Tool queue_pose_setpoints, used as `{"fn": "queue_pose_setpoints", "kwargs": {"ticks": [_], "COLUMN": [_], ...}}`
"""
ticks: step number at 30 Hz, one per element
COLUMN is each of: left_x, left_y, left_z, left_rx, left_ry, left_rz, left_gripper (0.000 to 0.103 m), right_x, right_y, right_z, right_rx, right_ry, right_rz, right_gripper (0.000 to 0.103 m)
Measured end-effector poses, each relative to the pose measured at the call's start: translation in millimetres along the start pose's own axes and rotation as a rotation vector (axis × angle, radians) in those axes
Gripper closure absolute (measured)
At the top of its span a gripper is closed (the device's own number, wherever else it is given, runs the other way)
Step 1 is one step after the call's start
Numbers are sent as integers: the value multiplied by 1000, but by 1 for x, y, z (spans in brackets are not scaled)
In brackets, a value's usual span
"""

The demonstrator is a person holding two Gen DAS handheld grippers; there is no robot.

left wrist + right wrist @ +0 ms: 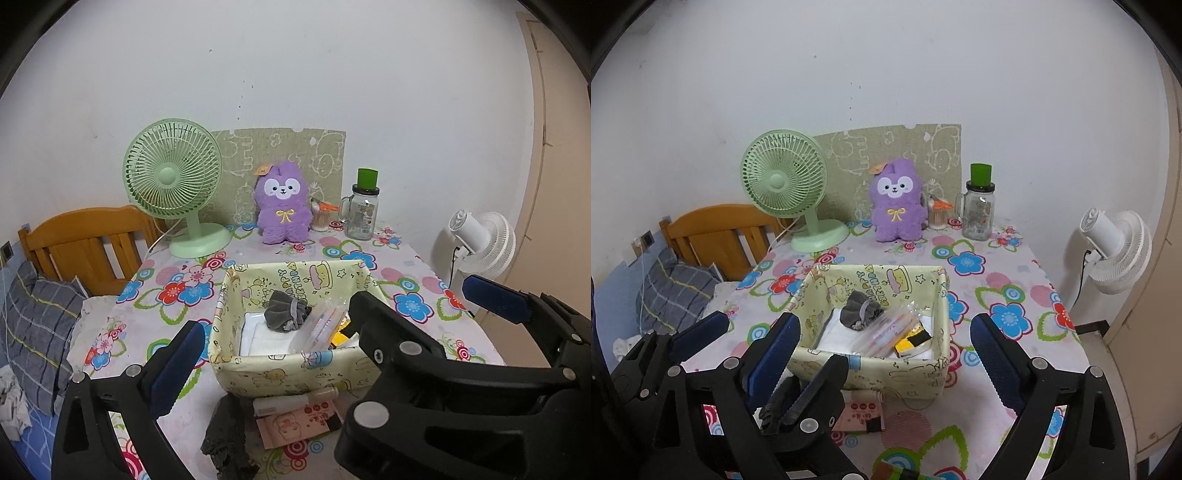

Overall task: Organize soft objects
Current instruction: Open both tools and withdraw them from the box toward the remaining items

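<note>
A pale yellow cartoon-print fabric box stands mid-table. Inside lie a grey bundled cloth, a clear packet, a white pad and a yellow-black item. A dark cloth, a tube and a pink packet lie in front of the box. A purple plush sits at the back. My left gripper is open and empty near the box. My right gripper is open and empty; it also shows in the left wrist view.
A green desk fan, a glass jar with green lid and a cotton-swab cup stand at the back by the wall. A wooden bed frame lies left, a white fan right.
</note>
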State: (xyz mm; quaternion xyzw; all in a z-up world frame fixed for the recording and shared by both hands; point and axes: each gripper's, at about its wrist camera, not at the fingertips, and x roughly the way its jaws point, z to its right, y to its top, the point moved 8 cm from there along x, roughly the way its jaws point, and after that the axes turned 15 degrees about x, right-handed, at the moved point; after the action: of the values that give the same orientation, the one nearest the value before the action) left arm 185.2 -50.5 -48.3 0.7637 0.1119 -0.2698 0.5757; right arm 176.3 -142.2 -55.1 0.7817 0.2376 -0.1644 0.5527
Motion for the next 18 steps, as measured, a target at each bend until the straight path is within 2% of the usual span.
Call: {"fn": "queue_pose_setpoints", "kwargs": {"ticks": [18], "left_x": [-30], "left_y": [-21], "left_z": [17], "left_rx": [2], "left_ry": [-17], "left_rz": [18], "left_gripper": [0], "right_x": [-28], "right_y": [-29], "right_z": [6], "right_rx": [-15], "right_ry": [-3], "right_rz": [7], "right_gripper": [4]}}
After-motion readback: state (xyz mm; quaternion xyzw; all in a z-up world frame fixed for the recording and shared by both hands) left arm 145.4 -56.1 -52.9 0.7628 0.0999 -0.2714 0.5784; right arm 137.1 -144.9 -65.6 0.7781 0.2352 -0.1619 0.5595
